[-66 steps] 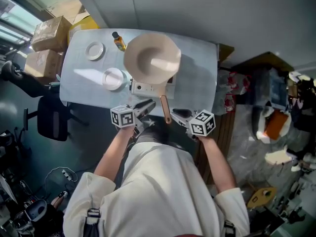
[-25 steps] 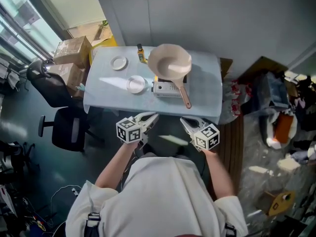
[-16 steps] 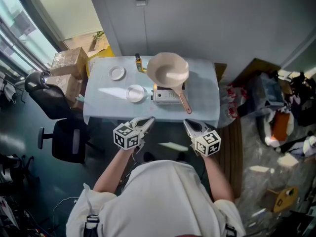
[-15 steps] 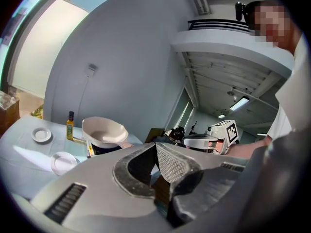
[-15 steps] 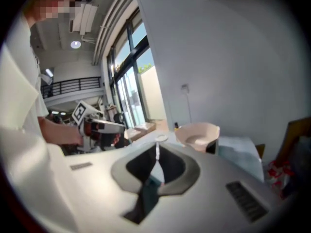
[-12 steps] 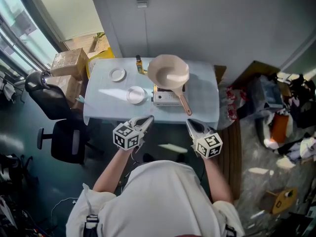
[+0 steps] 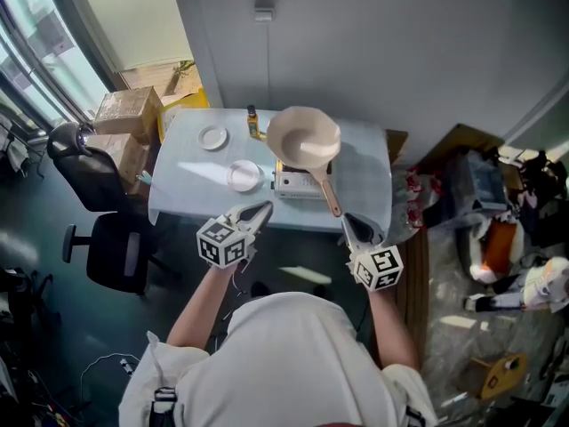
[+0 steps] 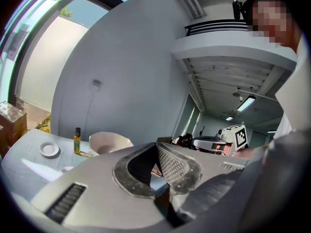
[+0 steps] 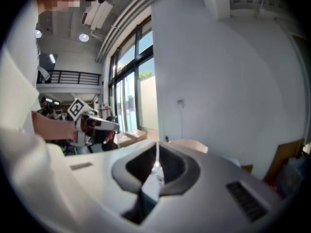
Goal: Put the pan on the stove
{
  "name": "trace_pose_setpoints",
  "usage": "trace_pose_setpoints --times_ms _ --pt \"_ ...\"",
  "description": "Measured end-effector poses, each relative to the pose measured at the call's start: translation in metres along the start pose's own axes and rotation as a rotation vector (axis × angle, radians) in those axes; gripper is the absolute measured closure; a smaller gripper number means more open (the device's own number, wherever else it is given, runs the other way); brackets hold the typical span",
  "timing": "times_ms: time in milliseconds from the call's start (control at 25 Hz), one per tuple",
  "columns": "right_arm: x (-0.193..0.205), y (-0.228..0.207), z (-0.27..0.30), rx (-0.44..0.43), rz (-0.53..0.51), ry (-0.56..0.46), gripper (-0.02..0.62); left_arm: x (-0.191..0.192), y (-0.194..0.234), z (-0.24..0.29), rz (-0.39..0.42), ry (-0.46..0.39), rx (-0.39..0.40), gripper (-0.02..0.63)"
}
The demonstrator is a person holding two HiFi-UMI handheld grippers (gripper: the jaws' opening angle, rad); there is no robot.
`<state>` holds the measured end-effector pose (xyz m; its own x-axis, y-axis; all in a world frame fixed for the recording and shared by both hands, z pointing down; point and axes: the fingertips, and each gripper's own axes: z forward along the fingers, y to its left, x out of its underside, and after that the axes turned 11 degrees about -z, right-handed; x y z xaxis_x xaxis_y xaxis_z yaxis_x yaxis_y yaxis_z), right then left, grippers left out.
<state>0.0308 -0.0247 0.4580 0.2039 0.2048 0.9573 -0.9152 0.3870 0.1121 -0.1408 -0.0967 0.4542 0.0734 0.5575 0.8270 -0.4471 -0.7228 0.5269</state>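
The cream pan sat on the small stove near the middle of the pale worktop. Its bowl covered most of the stove's top. Its brown handle reached out past the stove's front, toward the person and a little to the right.

Both pairs of tongs were held off the worktop, on the person's side of its near edge and apart from the pan. The left tongs had their jaws pressed together with nothing between them, tips pointing toward the worktop. The right tongs were likewise closed and empty, just short of the edge below the handle's end.

A small bottle of yellow liquid with a dark cap stood just beside the pan's left rim. A small white plate lay left of the bottle, and a white bowl rested near the stove's left side. A dark office chair and stacked cardboard boxes stood beside the worktop's left end.
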Motion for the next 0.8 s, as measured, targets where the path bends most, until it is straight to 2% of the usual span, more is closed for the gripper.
trace_pose_setpoints --times_ms 800 --pt "-0.002 -0.013 -0.004 -0.002 -0.017 -0.027 0.565 0.006 -0.005 0.014 -0.005 0.001 -0.016 0.584"
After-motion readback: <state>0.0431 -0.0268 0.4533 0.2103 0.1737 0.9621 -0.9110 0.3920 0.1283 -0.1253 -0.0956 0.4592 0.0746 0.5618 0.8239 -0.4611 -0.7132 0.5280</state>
